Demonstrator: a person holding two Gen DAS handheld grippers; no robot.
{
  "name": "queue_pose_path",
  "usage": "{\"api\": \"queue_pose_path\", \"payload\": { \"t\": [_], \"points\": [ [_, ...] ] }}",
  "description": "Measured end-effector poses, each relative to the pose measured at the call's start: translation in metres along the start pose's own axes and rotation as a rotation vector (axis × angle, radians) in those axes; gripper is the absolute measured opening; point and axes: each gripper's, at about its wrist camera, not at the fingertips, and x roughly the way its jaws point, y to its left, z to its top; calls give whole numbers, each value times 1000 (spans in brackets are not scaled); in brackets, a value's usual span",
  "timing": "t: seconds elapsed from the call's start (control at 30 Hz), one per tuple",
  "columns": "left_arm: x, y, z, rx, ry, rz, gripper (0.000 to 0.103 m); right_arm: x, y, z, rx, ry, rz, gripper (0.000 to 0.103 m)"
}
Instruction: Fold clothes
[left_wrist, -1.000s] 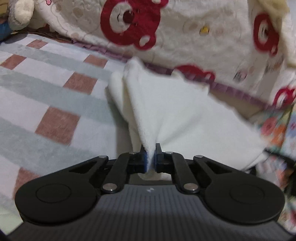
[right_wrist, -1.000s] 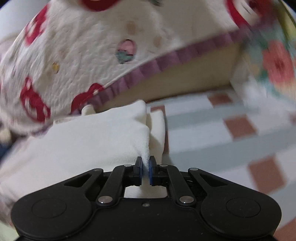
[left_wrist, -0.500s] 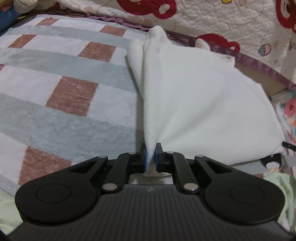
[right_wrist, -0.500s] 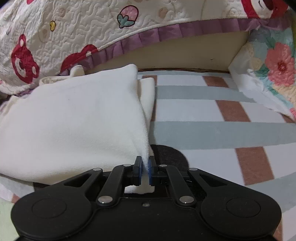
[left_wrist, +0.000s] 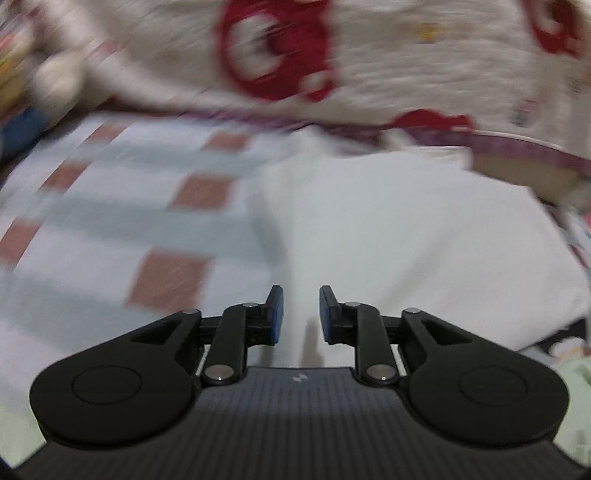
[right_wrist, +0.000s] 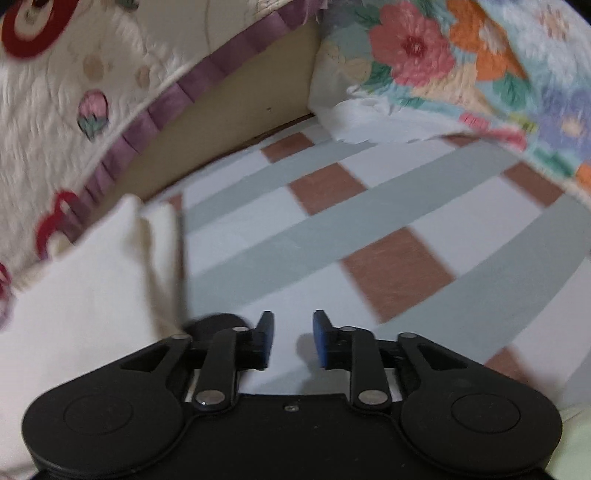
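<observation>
A cream-white folded garment lies flat on the checked bedspread. In the left wrist view, which is blurred, my left gripper stands open over the garment's near left edge with nothing between its fingers. In the right wrist view the same garment lies to the left, its folded edge beside the gripper's left finger. My right gripper is open above the bare bedspread, off the cloth.
A quilt with red bear prints and a purple ruffle hangs along the far side. A floral quilt lies at the right. A small dark item peeks from under the garment's corner. Pale green fabric lies at the near right.
Both grippers have opened and let go of the white garment, which now lies flat. The right gripper has swung to the right, off the cloth; the left view is blurred by motion.
</observation>
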Motion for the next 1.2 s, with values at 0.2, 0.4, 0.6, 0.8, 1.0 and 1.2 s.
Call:
{"api": "queue_pose_path", "payload": {
  "t": [0.2, 0.4, 0.6, 0.8, 1.0, 1.2],
  "points": [
    [44, -102, 3, 171, 32, -215, 42, 14, -7, -35, 413, 119, 236, 53],
    [100, -165, -24, 271, 109, -279, 42, 16, 3, -60, 449, 166, 317, 55],
    [108, -172, -35, 261, 109, -253, 46, 26, 43, -62, 188, 179, 295, 59],
    [113, -172, -37, 229, 117, -231, 46, 49, 55, -70, 315, 125, 399, 65],
    [113, -174, -40, 240, 116, -214, 46, 63, 76, -73, 302, 41, 416, 65],
    [113, -174, -43, 228, 110, -201, 46, 80, 84, -67, 233, 11, 442, 65]
  ]
}}
